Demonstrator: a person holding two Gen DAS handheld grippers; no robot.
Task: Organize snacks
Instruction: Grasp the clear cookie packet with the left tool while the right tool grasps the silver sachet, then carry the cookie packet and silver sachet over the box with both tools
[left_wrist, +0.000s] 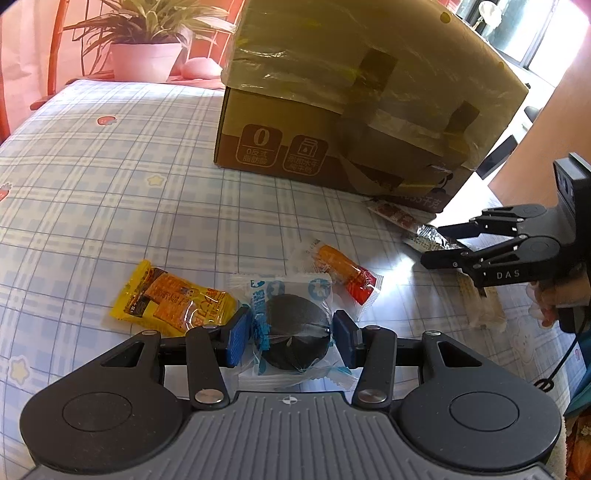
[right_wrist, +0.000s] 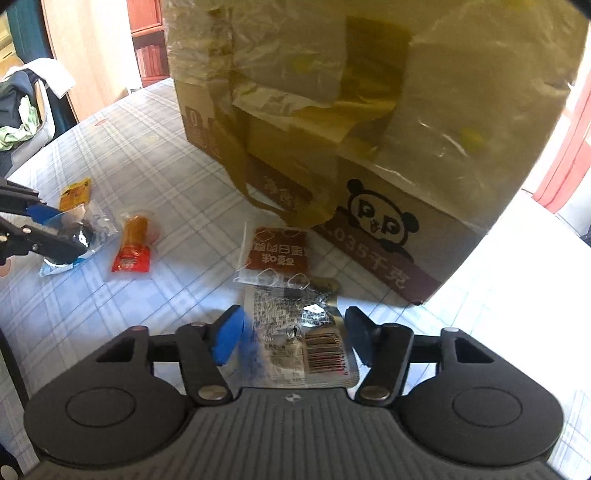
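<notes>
My left gripper (left_wrist: 293, 338) is shut on a clear-and-blue packet holding a round black cookie (left_wrist: 295, 336), with a pad against each side; it also shows in the right wrist view (right_wrist: 74, 236). A yellow cracker packet (left_wrist: 171, 299) lies to its left and an orange-red sausage packet (left_wrist: 345, 273) just beyond. My right gripper (right_wrist: 293, 338) is open, its pads either side of a silver packet with a barcode (right_wrist: 299, 339). A brown-red snack packet (right_wrist: 279, 251) lies beyond it. A taped cardboard box with a panda print (right_wrist: 369, 129) stands behind.
The table has a blue plaid cloth (left_wrist: 92, 177). A potted plant (left_wrist: 144, 55) stands at its far left corner. A pale wafer packet (left_wrist: 480, 306) lies under the right gripper (left_wrist: 454, 243). A chair with clothes (right_wrist: 22, 110) is off the left edge.
</notes>
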